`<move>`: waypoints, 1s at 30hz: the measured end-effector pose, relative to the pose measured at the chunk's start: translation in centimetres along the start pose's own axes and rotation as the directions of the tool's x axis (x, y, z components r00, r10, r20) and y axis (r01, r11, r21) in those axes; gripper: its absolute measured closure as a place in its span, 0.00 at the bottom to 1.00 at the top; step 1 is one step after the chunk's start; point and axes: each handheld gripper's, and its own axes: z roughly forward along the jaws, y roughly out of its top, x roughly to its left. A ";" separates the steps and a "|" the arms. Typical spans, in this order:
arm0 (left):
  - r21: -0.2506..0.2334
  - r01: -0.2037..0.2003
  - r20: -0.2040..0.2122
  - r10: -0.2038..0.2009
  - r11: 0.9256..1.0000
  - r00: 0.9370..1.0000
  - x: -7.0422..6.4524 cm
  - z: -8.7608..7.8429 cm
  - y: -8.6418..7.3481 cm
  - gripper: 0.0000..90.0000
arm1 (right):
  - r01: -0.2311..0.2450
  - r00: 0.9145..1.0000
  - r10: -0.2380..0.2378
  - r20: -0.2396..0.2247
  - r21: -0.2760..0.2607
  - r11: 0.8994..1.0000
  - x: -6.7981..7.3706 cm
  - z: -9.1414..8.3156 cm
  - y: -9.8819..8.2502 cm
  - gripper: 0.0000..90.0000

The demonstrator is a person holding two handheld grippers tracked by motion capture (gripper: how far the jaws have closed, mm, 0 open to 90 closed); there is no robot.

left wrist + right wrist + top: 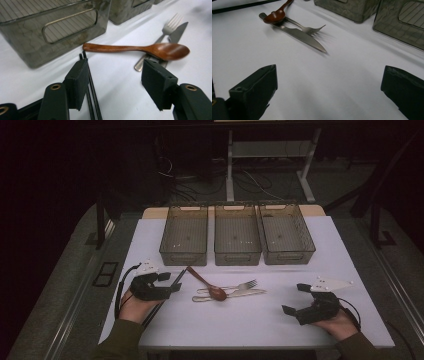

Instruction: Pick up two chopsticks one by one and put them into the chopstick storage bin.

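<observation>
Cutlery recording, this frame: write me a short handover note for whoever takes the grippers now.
Left gripper: jaws apart, nothing between them; black chopsticks lie on the table beside its left jaw.
Right gripper: open, holding nothing, resting at the table's near right.
Things: wooden spoon lies across the fork and knife at mid-table.
Done: nothing binned; the three bins look empty apart from small specks.
Left: probably sort the cutlery into the bins.

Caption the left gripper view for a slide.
Open left hand-held gripper faces a wooden spoon lying across fork and knife.
</observation>
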 end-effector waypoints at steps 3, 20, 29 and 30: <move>-0.004 -0.007 -0.002 0.007 1.000 1.000 -0.1 -0.7 -0.6 0.40 | 0.002 1.000 -0.002 0.001 0.003 1.000 -0.1 0.2 0.0 0.00; -0.017 0.046 -0.077 -0.047 0.999 0.996 -0.4 -4.6 -4.9 0.63 | 0.004 1.000 -0.004 0.003 0.005 1.000 -0.1 0.1 0.0 0.00; 0.025 0.086 -0.075 -0.084 0.996 0.994 0.0 -4.8 -5.9 0.79 | 0.002 1.000 -0.002 0.007 0.003 1.000 -0.1 0.1 0.1 0.00; 0.034 0.087 -0.072 -0.084 0.996 0.994 0.1 -4.7 -5.9 0.80 | 0.002 1.000 -0.002 0.007 0.004 1.000 -0.1 0.1 0.1 0.00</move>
